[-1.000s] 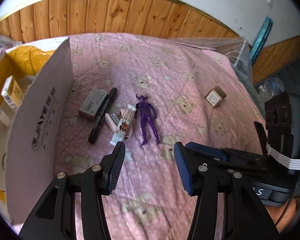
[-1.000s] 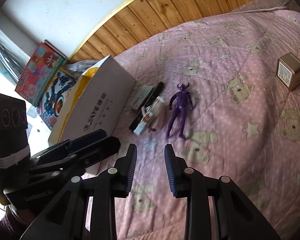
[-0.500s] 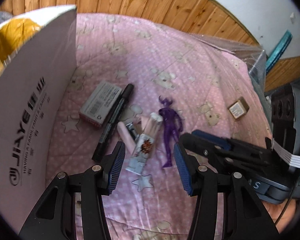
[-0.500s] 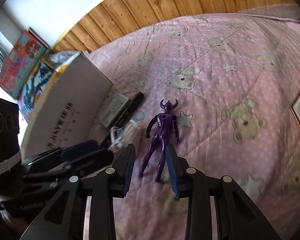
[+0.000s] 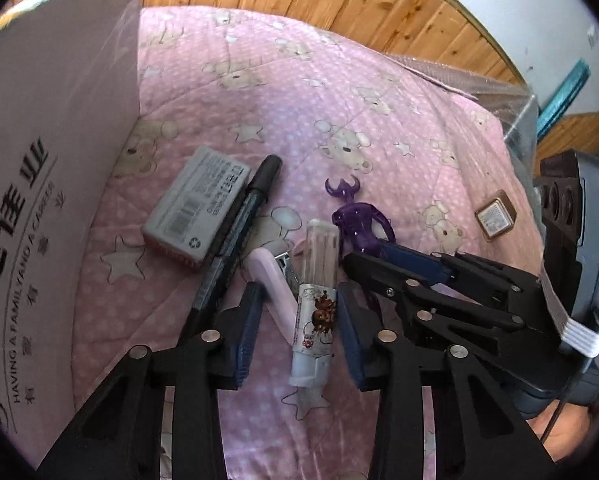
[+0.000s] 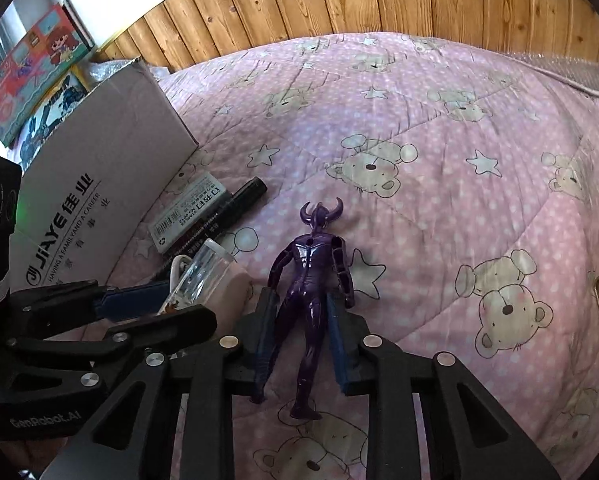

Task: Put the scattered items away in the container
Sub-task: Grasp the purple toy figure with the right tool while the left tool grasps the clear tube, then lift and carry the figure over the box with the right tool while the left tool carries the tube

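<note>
Purple figure (image 6: 313, 300) now between right gripper (image 6: 301, 334) fingers

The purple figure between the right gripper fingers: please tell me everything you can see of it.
The purple figure is a glossy, translucent plastic humanoid with a horned head and jointed arms. It lies flat on the pink quilt, back up, head pointing away. The open right gripper straddles its waist and legs; contact with the blue pads is unclear. The clear tube lies to its left.

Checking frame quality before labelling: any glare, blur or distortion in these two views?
Left wrist: fisheye bends the wall panelling; glare washes the box flap; tube sharp. Right wrist: blown-out window at upper left, highlights on the figure, edges soft.
</note>
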Action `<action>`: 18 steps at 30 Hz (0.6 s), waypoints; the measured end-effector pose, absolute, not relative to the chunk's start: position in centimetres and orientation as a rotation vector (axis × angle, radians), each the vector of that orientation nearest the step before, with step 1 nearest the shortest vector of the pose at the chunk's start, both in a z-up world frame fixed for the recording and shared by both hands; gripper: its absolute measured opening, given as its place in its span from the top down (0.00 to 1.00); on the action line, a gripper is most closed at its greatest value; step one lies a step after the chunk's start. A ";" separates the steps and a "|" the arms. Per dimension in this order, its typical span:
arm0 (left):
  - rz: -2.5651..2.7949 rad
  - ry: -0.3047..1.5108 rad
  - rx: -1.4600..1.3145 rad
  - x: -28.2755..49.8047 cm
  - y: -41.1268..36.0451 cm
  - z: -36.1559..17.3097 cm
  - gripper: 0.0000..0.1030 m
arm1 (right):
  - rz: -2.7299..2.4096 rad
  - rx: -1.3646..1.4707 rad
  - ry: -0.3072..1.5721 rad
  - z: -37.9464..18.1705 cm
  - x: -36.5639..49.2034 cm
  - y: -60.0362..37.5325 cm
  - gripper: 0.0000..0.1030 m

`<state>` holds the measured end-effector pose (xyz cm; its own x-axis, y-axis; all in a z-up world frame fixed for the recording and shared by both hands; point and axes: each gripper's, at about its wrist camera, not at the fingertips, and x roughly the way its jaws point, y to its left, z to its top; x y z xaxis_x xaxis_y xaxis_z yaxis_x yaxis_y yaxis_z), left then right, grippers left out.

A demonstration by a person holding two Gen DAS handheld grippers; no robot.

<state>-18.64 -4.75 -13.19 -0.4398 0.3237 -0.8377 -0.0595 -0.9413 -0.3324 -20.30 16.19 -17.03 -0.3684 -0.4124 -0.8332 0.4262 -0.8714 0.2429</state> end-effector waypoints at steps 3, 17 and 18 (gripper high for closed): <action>2.472 -0.354 -1.501 -18.5 -4.5 -12.8 0.70 | -2.233 1.372 -0.037 -17.1 -20.5 16.8 0.75; 2.489 -0.369 -1.510 -16.1 -5.4 -12.0 0.85 | -2.216 1.370 -0.165 -15.6 -18.1 18.3 0.76; 2.489 -0.368 -1.512 -15.9 -5.4 -11.9 0.85 | -2.215 1.368 -0.169 -15.5 -18.0 18.4 0.76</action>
